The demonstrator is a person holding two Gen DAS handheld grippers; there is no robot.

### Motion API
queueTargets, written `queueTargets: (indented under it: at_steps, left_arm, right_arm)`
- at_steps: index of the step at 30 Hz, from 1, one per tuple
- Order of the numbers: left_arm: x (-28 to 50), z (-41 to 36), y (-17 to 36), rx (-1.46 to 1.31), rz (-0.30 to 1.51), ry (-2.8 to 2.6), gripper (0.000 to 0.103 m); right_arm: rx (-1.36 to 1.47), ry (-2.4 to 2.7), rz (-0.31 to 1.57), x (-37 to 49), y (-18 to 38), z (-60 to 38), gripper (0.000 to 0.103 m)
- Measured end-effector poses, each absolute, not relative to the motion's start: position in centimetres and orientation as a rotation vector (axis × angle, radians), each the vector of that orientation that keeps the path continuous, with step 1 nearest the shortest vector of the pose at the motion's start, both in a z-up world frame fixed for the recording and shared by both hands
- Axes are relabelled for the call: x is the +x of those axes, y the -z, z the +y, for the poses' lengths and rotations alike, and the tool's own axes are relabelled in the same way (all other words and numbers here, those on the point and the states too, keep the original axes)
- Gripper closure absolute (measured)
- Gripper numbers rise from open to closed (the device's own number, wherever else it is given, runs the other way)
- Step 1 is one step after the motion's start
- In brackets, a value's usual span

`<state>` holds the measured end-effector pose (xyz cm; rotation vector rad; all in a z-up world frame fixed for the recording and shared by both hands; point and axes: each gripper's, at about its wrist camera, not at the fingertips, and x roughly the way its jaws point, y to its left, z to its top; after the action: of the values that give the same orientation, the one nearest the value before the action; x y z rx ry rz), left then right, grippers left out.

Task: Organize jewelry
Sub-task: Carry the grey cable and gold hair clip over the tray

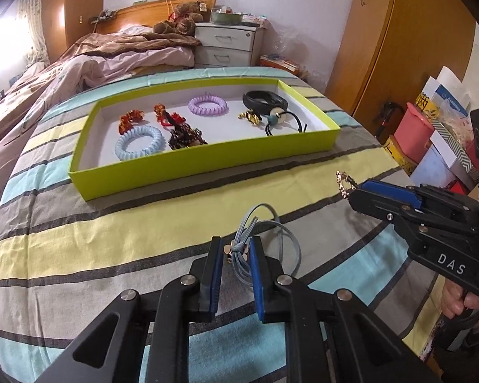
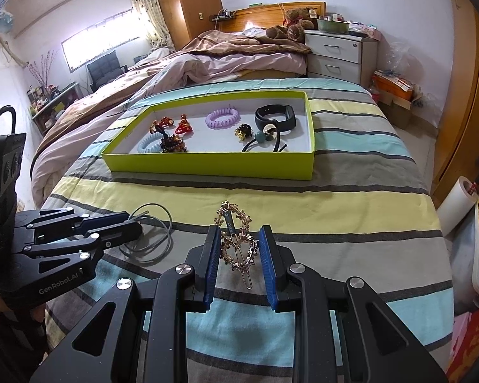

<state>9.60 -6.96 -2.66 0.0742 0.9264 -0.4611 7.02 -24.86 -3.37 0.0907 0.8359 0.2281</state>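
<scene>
A lime-green tray (image 1: 207, 162) (image 2: 207, 167) on the striped bedspread holds several pieces: a blue coil tie (image 1: 140, 143), a purple coil tie (image 1: 207, 105), amber clips, a black band (image 1: 265, 99) and a beaded tie. My left gripper (image 1: 236, 249) is shut on a grey cord hair tie (image 1: 265, 242) near the front edge; the tie shows in the right wrist view (image 2: 150, 239). My right gripper (image 2: 238, 249) is shut on a gold flower hair clip (image 2: 238, 239), which stands upright between the blue pads; the clip also shows in the left wrist view (image 1: 345, 183).
A bed with rumpled pink bedding (image 2: 191, 63) lies behind the tray. A white drawer unit (image 1: 226, 46) stands at the back. Wooden wardrobes (image 1: 405, 48) and stacked boxes (image 1: 431, 146) line the right side.
</scene>
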Motion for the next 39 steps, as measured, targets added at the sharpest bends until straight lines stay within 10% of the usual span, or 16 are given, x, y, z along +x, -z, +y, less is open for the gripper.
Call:
queueTargets:
  at_steps: [39]
  left_arm:
    - [20.1,-0.2,-1.7,-0.037,0.867,0.332,0.086]
  right_arm:
    - [0.034,-0.252,0.835,18.9,0.5,-21.9,0.078]
